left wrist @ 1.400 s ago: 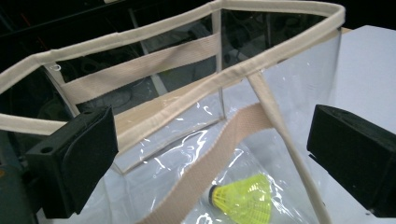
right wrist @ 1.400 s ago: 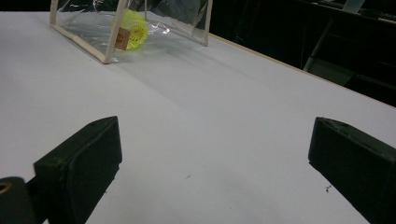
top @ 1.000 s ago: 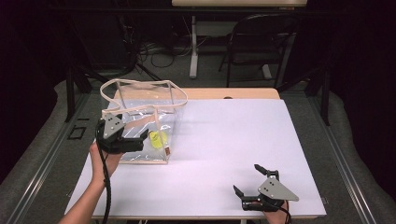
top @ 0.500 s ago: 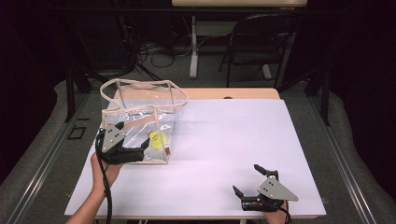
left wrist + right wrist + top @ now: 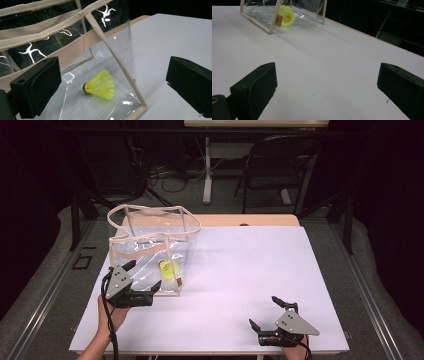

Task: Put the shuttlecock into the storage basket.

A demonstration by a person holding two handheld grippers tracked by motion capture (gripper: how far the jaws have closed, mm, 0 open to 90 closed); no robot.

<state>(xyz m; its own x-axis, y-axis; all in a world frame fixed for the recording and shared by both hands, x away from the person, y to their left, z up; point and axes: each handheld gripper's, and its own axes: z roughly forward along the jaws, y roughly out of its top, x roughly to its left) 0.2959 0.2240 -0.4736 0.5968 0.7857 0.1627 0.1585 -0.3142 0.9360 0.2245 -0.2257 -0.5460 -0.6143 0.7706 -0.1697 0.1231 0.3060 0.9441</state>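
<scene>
Wide white desk (image 5: 260, 270) under everything. Ahead of the left claw (image 5: 145, 282), just beyond its tips: clear bag (image 5: 150, 250) with tan straps, standing upright. Inside, on the bag's floor between the spread jaws in the left gripper view: yellow shuttlecock (image 5: 101, 85). Risk: nudging the flimsy wall, tipping or sliding the bag, rolling the shuttlecock. Left claw wide apart, holding nothing, perhaps brushing the plastic. Right claw (image 5: 267, 312) well apart from the bag, also spread, empty.
</scene>
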